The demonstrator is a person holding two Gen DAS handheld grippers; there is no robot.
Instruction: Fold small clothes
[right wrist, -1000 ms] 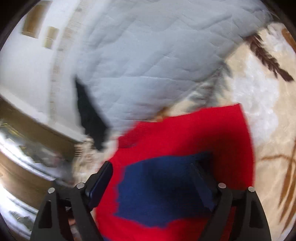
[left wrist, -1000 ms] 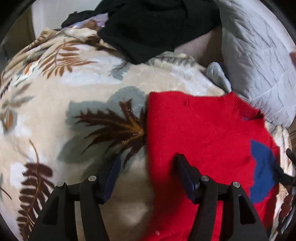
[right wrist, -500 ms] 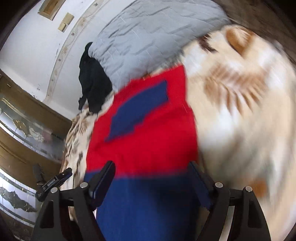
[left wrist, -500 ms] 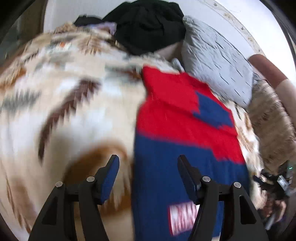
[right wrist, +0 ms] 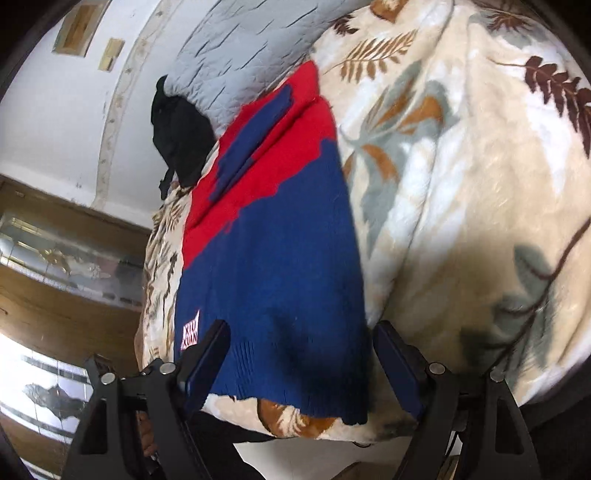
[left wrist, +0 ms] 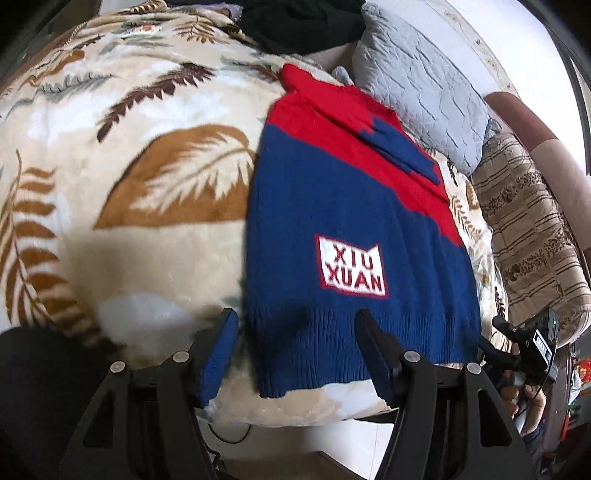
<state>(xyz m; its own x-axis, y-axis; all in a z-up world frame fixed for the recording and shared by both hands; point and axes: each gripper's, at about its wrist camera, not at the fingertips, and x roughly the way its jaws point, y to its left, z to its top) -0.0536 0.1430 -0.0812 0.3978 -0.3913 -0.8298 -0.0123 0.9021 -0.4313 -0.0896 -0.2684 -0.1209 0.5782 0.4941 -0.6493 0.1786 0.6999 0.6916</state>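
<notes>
Where both grippers gape, the sweater [left wrist: 343, 229] hem lies — ungripped.

A bed is being covered by a plush cream blanket [left wrist: 140, 229] printed with brown and grey fern leaves. A red and navy knitted sweater [left wrist: 343, 236] is being carried flat on it, its ribbed hem lying just ahead of the tool's tips at the near edge. Beyond the sweater's far end, a grey quilted pillow [left wrist: 417, 96] is being borne, and a heap of black clothing [left wrist: 303, 22] is lying farthest away.
</notes>
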